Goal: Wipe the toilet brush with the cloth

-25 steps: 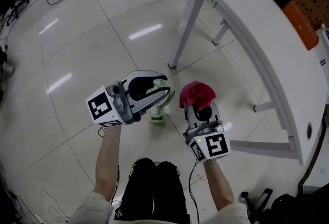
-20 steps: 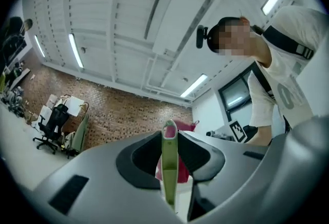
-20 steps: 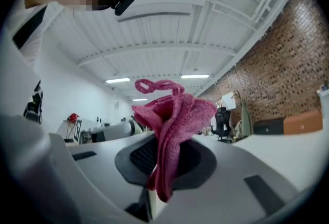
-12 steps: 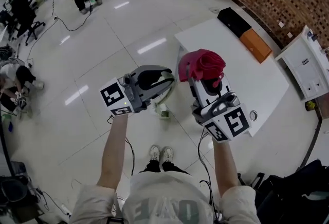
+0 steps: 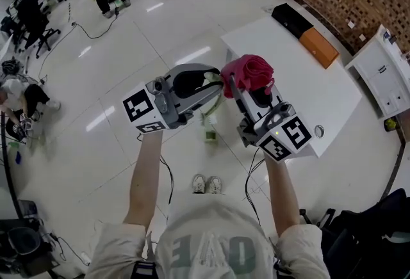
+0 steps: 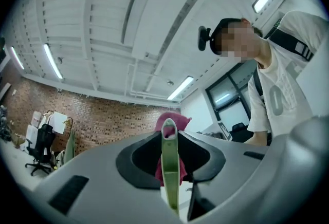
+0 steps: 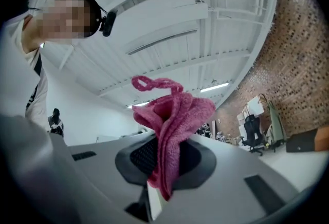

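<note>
Toilet brush (image 6: 169,166) shows clamped only in left gripper view.

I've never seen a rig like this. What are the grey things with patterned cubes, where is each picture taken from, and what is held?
No robot: a person holds a two-jaw gripper in each hand; the cubes belong to them. The head view looks down from the person's head. The two gripper views ride on the grippers, looking along the jaws, here up toward the ceiling. The left gripper is shut on the green handle of the toilet brush. The right gripper is shut on a pink cloth. Below, at right, stands a white table bearing a black box and an orange box.
</note>
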`<state>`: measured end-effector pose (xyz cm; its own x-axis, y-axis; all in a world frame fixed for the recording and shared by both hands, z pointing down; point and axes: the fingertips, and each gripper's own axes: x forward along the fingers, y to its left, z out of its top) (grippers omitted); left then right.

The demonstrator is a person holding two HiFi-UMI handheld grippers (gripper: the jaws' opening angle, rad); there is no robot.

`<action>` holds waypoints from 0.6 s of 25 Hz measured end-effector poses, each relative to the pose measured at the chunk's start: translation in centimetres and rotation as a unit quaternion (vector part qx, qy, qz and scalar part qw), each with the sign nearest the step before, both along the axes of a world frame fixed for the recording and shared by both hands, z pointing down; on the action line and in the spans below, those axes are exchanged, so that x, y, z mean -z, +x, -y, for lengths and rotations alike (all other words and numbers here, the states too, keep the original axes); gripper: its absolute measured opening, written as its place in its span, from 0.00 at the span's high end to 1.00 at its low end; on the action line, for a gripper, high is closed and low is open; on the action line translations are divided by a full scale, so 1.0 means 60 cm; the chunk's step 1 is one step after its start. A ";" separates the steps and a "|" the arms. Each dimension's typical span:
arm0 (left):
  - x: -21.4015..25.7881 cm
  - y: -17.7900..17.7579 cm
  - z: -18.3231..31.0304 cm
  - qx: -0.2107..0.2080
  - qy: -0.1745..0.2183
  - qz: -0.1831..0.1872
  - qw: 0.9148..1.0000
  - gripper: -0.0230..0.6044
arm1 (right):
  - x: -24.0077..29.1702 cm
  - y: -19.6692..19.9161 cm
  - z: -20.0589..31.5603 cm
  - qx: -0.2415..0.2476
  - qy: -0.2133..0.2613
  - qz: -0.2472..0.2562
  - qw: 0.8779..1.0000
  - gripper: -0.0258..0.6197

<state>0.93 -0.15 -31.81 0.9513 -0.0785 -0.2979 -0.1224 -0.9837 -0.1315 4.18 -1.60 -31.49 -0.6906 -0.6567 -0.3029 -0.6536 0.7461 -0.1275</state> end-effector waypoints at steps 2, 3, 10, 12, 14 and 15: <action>0.019 0.006 -0.015 -0.009 0.012 -0.001 1.000 0.80 | -0.021 0.005 0.000 -0.005 -0.016 0.008 1.000 0.91; 0.028 0.006 -0.021 -0.011 0.018 -0.005 1.000 0.80 | -0.032 0.007 -0.001 -0.006 -0.024 0.017 1.000 0.91; 0.085 -0.012 -0.031 0.005 0.049 -0.030 0.998 0.80 | -0.126 -0.010 -0.011 -0.006 -0.090 0.122 0.988 0.91; 0.104 -0.023 -0.029 0.013 0.057 -0.036 0.998 0.80 | -0.151 -0.029 -0.013 0.001 -0.108 0.136 0.985 0.91; 0.123 -0.036 -0.031 0.017 0.062 -0.046 0.997 0.80 | -0.173 -0.054 -0.018 0.009 -0.123 0.136 0.983 0.91; 0.130 -0.041 -0.031 0.018 0.064 -0.050 0.997 0.80 | -0.182 -0.067 -0.020 0.013 -0.129 0.135 0.982 0.91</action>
<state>-1.56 1.72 -39.64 0.9139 -0.0682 -0.4002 -0.1769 -0.9542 -0.2414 0.18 -0.41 -20.57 -0.6256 -0.7184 -0.3041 -0.5505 0.6827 -0.4805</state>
